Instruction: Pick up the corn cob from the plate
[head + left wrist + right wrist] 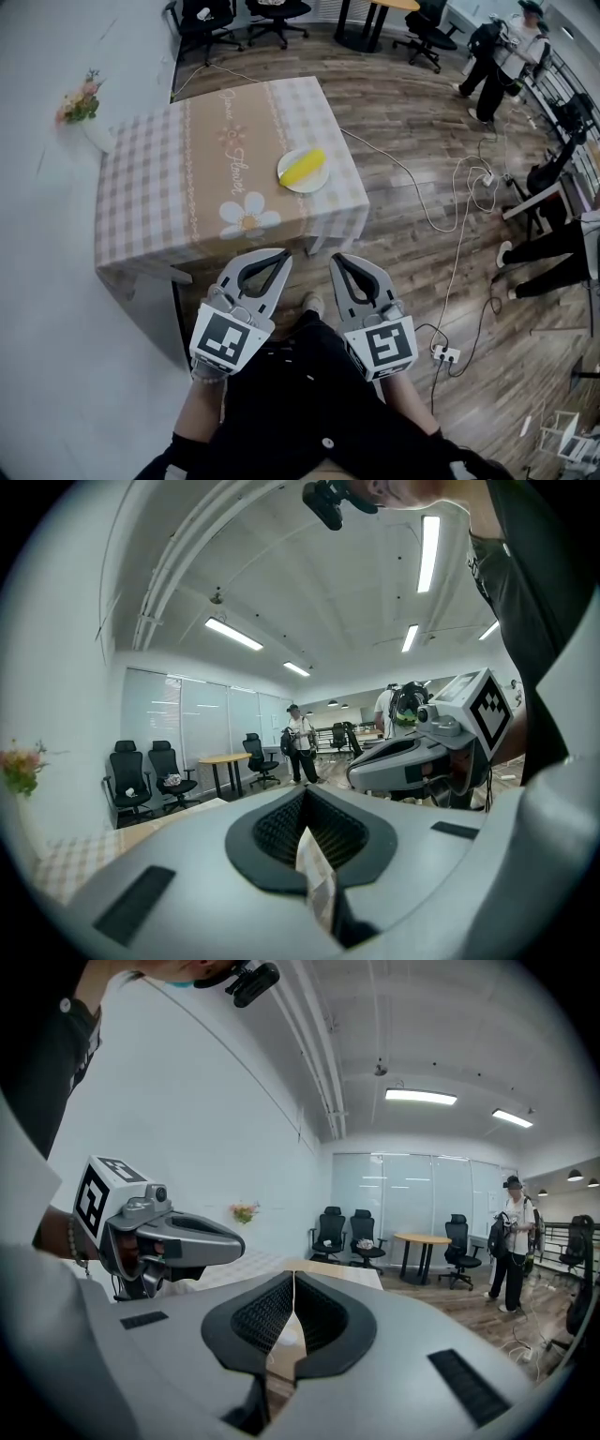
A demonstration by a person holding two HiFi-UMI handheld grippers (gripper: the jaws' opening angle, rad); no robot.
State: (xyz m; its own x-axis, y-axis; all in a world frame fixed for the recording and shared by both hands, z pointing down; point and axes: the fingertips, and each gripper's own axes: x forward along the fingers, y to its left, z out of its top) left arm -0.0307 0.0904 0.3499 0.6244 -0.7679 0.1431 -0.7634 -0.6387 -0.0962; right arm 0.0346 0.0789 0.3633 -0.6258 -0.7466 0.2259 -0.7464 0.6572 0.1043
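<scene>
**Head view.** The corn [307,166] lies on a white plate [287,179] near the right edge of the table [159,187], which wears a checked cloth with a daisy print. Flowers [79,101] stand at its far left corner. The left hand-held gripper [285,252] and the right hand-held gripper [336,258] are side by side over the floor on the near side of the table, well apart from the plate. Both point toward it, and each has its jaws together with nothing between them. A white cable [441,211] snakes over the wood floor at right, and people stand far right.

As I judge it, no part of the task is done. The corn is untouched. What is left is the approach, opening one hand-held gripper, closing it on the cob and lifting it.

**Left gripper view.** The jaws are pressed together and empty, and only a sliver of checked cloth shows through the gap behind their tips. This view adds the room beyond: office chairs [141,778], a small wooden desk [225,759] and a standing person [299,742]. The right hand-held gripper sits close at its right. The corn cannot be seen here.

**Right gripper view.** The jaws are likewise closed on nothing. Through the thin slit a pale patch shows that may be the plate, though I cannot tell. The left hand-held gripper hangs at its left with the flowers beyond it. Only the head view shows where the corn lies, while these two views settle how the jaws stand.
</scene>
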